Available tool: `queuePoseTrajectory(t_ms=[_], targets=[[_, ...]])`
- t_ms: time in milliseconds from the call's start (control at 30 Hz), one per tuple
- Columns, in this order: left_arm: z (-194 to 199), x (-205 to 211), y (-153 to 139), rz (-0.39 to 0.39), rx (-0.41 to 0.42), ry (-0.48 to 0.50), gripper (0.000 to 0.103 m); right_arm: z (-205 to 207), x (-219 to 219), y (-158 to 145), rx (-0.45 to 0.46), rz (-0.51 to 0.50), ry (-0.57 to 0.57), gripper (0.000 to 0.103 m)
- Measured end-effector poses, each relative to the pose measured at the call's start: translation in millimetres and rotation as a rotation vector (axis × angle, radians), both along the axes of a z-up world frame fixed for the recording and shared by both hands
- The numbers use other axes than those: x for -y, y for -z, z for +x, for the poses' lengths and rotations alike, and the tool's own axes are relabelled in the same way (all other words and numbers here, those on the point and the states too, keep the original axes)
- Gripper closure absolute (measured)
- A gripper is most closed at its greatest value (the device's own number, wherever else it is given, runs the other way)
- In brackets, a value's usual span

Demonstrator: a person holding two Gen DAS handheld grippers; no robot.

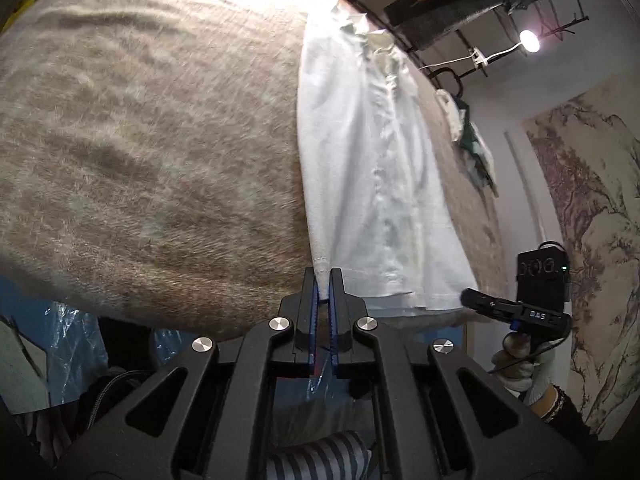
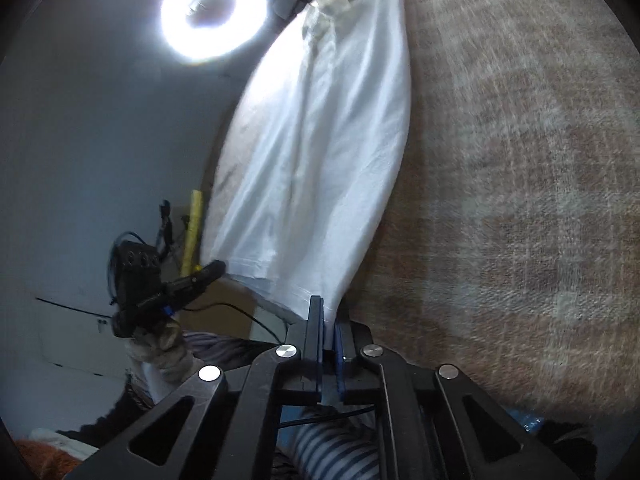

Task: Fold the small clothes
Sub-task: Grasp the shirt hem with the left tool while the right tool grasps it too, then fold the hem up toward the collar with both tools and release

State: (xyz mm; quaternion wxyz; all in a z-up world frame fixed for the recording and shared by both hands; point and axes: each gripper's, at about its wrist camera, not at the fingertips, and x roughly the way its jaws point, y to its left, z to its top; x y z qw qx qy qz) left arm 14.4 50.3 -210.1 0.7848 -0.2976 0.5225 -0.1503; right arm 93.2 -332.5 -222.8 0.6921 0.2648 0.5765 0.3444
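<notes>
Shirt [image 1: 372, 168], white, lies long on the brown blanket [image 1: 152, 152], its hem at the near edge. Left gripper [image 1: 323, 280] pinches one hem corner, fingers closed on cloth. Right gripper [image 2: 329, 312] pinches the other corner the same way.

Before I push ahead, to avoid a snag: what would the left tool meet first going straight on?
The white garment itself: the left tool is shut on its near hem corner, so it would likely bunch the cloth over the fuzzy blanket.

Ahead of my claws I see a fuzzy beige plaid blanket [image 1: 140, 140]; ring light [image 2: 214, 14] upper left, landscape mural wall [image 1: 592, 220] right.
</notes>
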Motion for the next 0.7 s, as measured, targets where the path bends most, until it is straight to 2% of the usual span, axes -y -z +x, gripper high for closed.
queuePoseTrajectory(t_ms=[100, 167, 467, 700], targets=[[4, 6, 13, 0.017, -0.040, 0.016, 0.101, 1, -3, 6, 0.000, -0.053, -0.020, 0.101], [4, 9, 8, 0.037, -0.022, 0.031, 0.101, 2, -6, 14, -0.029, -0.070, -0.019, 0.101], [13, 12, -11, -0.009, 0.010, 0.023, 0.101, 13, 10, -8, 0.016, 0.037, 0.043, 0.101], [45, 7, -36, -0.002, 0.048, 0.008, 0.101, 43, 15, -24, 0.066, 0.033, 0.049, 0.101]])
